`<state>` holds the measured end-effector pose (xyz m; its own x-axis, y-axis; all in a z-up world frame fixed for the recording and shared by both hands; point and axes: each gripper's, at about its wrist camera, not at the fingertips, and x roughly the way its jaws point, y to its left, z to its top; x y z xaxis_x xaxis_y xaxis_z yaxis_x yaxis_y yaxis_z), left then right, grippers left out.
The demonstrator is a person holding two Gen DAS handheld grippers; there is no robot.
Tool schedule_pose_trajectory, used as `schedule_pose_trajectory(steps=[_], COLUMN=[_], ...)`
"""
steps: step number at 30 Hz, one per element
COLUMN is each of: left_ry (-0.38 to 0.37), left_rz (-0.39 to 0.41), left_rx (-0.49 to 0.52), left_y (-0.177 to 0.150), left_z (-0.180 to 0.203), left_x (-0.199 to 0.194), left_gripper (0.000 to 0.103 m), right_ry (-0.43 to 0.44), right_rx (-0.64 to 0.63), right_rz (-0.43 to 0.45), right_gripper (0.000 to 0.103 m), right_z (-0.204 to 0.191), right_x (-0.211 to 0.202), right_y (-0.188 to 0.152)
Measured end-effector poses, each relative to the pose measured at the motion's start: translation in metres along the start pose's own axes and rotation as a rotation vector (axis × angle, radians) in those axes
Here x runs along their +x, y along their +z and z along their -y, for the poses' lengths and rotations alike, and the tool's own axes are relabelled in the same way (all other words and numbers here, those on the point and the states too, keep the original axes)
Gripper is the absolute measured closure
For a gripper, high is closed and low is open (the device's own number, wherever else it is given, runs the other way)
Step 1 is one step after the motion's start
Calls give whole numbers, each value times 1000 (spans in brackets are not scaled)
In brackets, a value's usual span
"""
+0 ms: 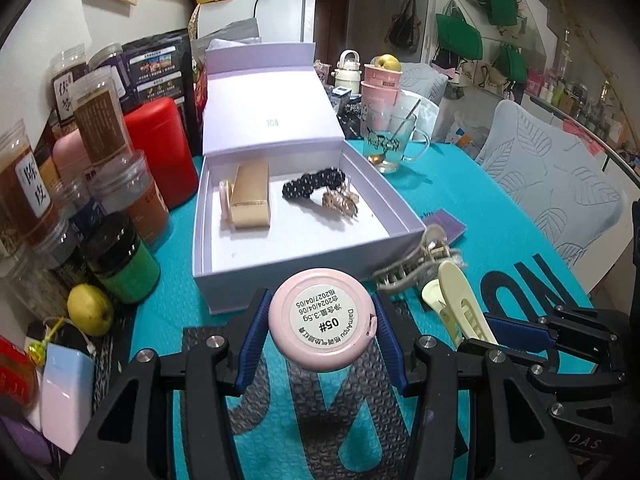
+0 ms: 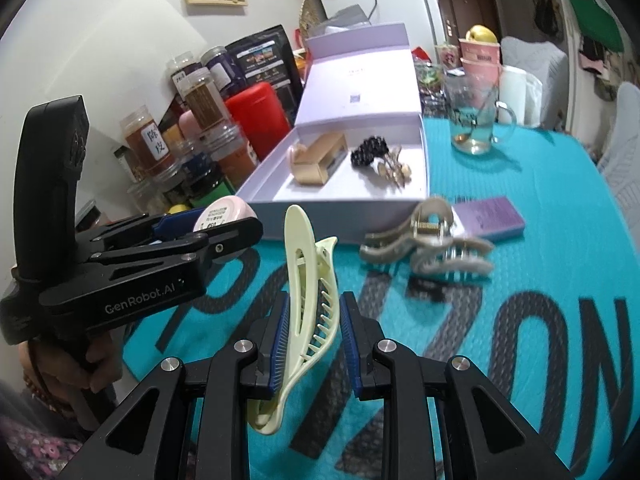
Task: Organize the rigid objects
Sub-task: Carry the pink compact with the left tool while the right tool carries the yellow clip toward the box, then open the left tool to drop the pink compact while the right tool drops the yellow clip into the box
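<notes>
The left gripper (image 1: 322,320) has its jaws closed on a round pink compact (image 1: 323,318), one blue pad pressed to each side, the labelled base facing the camera. From the right wrist view the same compact (image 2: 228,216) shows at 9 o'clock, pinched at the tip of the left gripper (image 2: 224,232).

The right gripper (image 2: 314,328) grips a pale yellow hair clip (image 2: 310,300) between its blue pads; the clip stands nearly upright, its tip toward 12 o'clock and its toothed edge to the right. In the left wrist view this clip (image 1: 460,304) sits at 3 o'clock, held off the mat by the right gripper (image 1: 496,332).

Just past both grippers lies a beige claw clip (image 2: 428,240) on its side on the teal mat (image 2: 520,320), which bears large dark letters. Beside it at 2 o'clock is a small purple card (image 2: 492,218).

At 12 o'clock stands an open lilac box (image 1: 304,276), lid raised behind it. Inside lie a gold rectangular case (image 1: 252,196) to the left and a black beaded hair tie (image 1: 312,186) touching a gold ornament clip (image 1: 342,202) to the right.

Left of the box, at 9 to 10 o'clock, crowd jars (image 1: 100,120), a red canister (image 1: 158,148) and a lemon (image 1: 90,310). Beyond the box at 1 o'clock stands a glass mug (image 1: 390,140) with a spoon in it, then stacked pink cups (image 1: 380,80) topped by an apple. Green bags (image 1: 458,38) hang on the far wall.
</notes>
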<state>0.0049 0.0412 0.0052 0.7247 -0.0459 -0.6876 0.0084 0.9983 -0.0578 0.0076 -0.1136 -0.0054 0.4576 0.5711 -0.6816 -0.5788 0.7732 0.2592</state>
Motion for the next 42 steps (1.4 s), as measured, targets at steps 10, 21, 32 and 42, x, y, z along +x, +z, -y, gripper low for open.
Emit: schedule_pose_trajectory(steps=[10, 21, 32, 42], left_ry=[-2, -6, 6, 35], left_rz=[45, 35, 35, 18], left_rx=[1, -15, -35, -39], left_y=[29, 58, 86, 110], left_z=[-9, -25, -41, -59], left_x=[6, 26, 52, 84], left_gripper=[53, 53, 53, 53], right_ry=[-5, -3, 11, 13], right_rx=[-68, -75, -86, -124], right_rz=[40, 53, 34, 15], right_gripper=[78, 78, 78, 78], right_z=[-3, 6, 16, 25], right_x=[4, 17, 43, 70], right_y=[40, 75, 110, 139])
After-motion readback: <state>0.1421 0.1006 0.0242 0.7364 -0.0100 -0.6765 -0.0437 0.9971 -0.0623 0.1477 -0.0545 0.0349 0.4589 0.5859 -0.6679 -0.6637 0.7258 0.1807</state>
